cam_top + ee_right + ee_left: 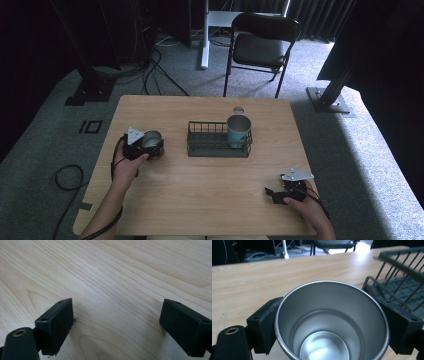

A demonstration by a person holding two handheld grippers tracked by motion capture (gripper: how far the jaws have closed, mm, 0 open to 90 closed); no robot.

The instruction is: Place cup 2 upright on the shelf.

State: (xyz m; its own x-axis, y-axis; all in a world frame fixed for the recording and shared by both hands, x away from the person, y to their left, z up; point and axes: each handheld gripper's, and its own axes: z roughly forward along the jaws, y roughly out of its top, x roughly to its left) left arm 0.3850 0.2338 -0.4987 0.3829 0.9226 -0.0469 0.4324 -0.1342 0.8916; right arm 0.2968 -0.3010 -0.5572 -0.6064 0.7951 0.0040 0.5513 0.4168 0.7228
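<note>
We clamp the left gripper (150,145) on the steel cup (332,322) beside the wire rack (218,147); our right gripper (117,322) rests wide open, empty, over the table (112,270).

Light wooden table (200,185) on grey carpet, bearing a black wire rack (219,140) at centre and a steel cup (152,141) at left.

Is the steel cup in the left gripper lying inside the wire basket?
No, the steel cup is clamped by the left gripper over the bare table, beside the wire basket.
</note>
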